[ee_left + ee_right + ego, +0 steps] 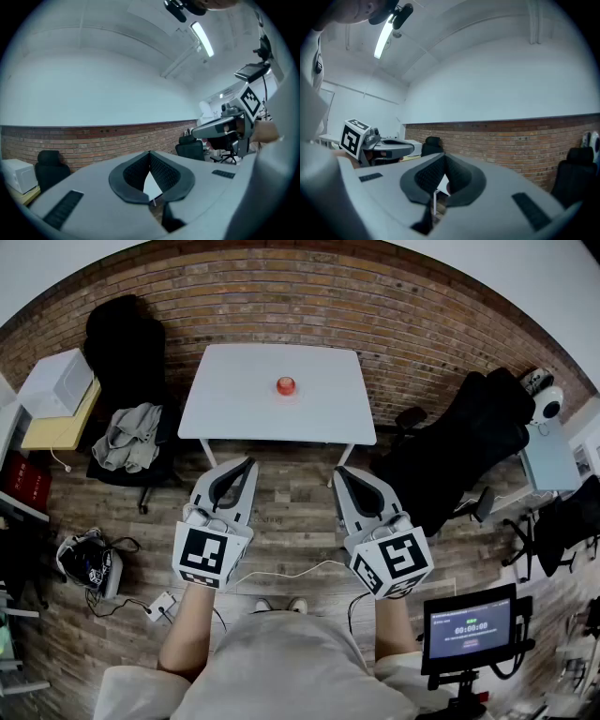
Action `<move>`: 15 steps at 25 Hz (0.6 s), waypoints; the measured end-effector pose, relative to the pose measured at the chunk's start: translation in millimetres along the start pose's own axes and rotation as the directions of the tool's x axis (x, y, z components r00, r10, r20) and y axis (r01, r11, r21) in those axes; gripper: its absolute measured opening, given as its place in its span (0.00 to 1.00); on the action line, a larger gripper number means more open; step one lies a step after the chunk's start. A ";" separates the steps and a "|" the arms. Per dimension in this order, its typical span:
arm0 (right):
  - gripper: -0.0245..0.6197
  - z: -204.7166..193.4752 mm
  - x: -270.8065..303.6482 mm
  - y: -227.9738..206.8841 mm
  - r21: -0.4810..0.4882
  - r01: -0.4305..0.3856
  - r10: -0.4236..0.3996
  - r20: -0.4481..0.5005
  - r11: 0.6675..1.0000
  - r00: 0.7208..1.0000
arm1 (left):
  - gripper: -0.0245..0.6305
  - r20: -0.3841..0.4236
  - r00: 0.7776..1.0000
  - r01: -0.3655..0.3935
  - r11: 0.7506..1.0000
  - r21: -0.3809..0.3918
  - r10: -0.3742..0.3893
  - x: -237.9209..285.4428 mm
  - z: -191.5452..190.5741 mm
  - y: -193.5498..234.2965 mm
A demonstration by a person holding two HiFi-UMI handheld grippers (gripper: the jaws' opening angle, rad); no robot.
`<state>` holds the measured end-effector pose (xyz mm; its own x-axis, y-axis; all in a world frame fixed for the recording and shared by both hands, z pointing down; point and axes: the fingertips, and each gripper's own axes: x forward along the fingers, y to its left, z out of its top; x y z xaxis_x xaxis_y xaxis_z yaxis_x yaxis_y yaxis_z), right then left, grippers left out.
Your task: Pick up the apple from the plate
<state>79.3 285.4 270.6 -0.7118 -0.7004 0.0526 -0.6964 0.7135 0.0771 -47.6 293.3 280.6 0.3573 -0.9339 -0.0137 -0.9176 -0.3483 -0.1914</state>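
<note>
The left gripper (pixel 150 153) has its black ribbed pads pressed together at the tips, and nothing sits between them. The right gripper (pixel 444 155) is likewise closed tip to tip and empty. Both are held level, side by side and apart from each other. Each points away from the person toward the far side of the room, with the marker cubes on the near ends.

From the head view the two closed tips hang over the wooden plank floor (pixel 291 498), just short of the near edge of a white rectangular table (pixel 230 404). The small red apple (pixel 286 385) rests on that table, about at its middle, well apart from both grippers and roughly in line with the gap between them. A plate under it cannot be made out.

A red brick wall (pixel 309 296) runs behind the table. To the left stands a black office chair (pixel 127 343) with a grey cloth (pixel 129 437) draped over its seat, and a white box (pixel 56 382) lies further left. Another black chair (pixel 469 442) stands to the right. A small screen (pixel 469 626) glows at the near right.
</note>
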 end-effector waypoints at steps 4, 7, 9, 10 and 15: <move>0.04 1.3 1.7 -2.2 0.010 -0.018 0.017 0.005 1.000 1.000 | 0.04 -0.007 1.000 -0.003 1.000 0.001 0.003 1.4 -2.6 1.2; 0.04 3.0 2.4 -1.7 0.043 -0.032 0.031 0.025 0.999 0.999 | 0.04 -0.015 1.000 -0.010 1.000 -0.012 0.010 -0.5 -9.1 4.0; 0.04 3.3 2.2 -2.5 0.057 -0.034 0.032 0.034 0.998 0.999 | 0.04 -0.021 1.000 -0.012 1.000 -0.011 0.012 -1.0 -11.5 4.7; 0.04 3.7 2.2 -3.4 0.060 -0.037 0.035 0.037 0.998 0.999 | 0.04 -0.021 1.000 -0.013 1.000 -0.009 0.012 -0.4 -11.4 4.6; 0.04 0.5 1.0 -12.2 0.056 -0.053 0.052 0.026 0.997 0.998 | 0.04 -0.025 0.999 -0.036 0.999 0.007 0.037 3.2 -13.4 3.5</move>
<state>87.0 276.0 269.2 -0.7491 -0.6617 0.0302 -0.6615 0.7497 0.0183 -52.0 288.0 293.1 0.3191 -0.9477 0.0035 -0.9288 -0.3135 -0.1974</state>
